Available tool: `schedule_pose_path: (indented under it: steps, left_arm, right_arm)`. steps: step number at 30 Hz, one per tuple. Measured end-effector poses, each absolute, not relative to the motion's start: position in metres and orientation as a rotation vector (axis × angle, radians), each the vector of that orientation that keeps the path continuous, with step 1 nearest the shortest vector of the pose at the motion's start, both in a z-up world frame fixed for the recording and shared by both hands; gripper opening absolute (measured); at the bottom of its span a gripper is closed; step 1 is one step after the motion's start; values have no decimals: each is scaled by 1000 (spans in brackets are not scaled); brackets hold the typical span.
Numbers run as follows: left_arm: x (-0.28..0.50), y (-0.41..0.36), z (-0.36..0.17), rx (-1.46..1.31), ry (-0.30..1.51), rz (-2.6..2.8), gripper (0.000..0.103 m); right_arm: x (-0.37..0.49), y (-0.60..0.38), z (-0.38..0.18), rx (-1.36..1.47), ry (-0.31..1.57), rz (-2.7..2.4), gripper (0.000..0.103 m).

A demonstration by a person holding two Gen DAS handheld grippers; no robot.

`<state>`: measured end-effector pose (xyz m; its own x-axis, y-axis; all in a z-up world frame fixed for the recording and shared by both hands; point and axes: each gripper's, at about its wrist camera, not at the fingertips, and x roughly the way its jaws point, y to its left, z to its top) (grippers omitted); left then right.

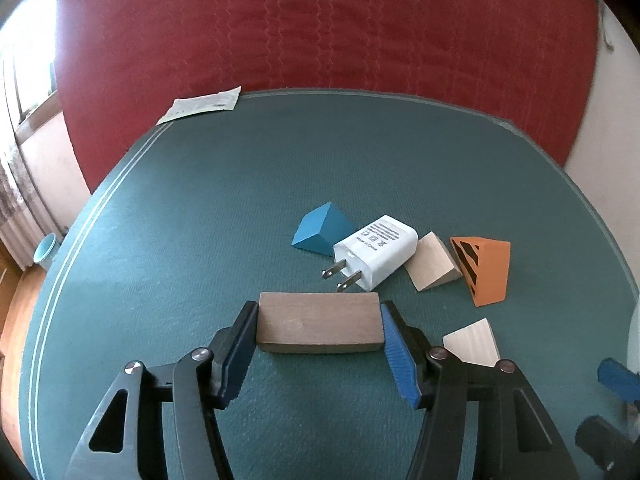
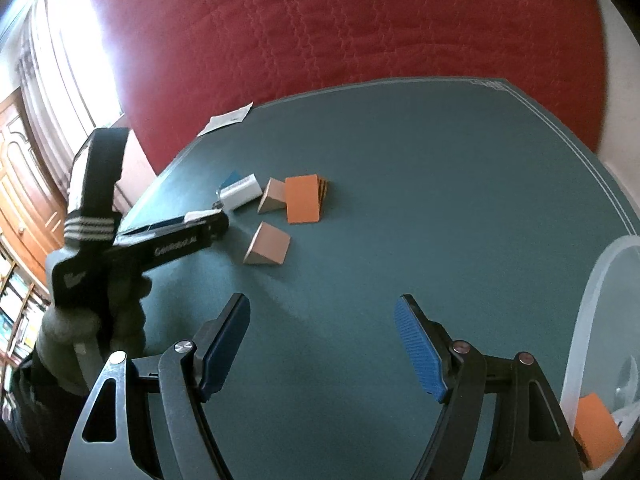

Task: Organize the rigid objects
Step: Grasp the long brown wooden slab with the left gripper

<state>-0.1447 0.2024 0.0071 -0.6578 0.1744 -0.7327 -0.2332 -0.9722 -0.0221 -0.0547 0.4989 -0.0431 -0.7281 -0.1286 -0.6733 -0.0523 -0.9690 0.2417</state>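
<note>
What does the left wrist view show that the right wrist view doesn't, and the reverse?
Left wrist only: the left gripper with its fingers against the ends of a brown wooden block.

Right wrist only: the open, empty right gripper and a clear bin holding an orange block.

Both: the green mat, white charger, orange striped wedge and pale wedges.

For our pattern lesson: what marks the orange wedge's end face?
Black diagonal stripes on the orange wedge, clearest in the left wrist view.

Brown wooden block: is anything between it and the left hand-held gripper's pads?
Nothing visible. The brown wooden block sits directly between the left hand-held gripper pads, which meet its two ends; the charger lies beyond it.
</note>
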Motion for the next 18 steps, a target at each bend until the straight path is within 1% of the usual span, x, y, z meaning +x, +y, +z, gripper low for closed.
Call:
schedule_pose_path:
  steps: [18]
  left_arm:
    - [-115,168,8,-1125,77,2659,62]
  right_arm:
    - [-123,484,-45,1161,-343,-2933,76]
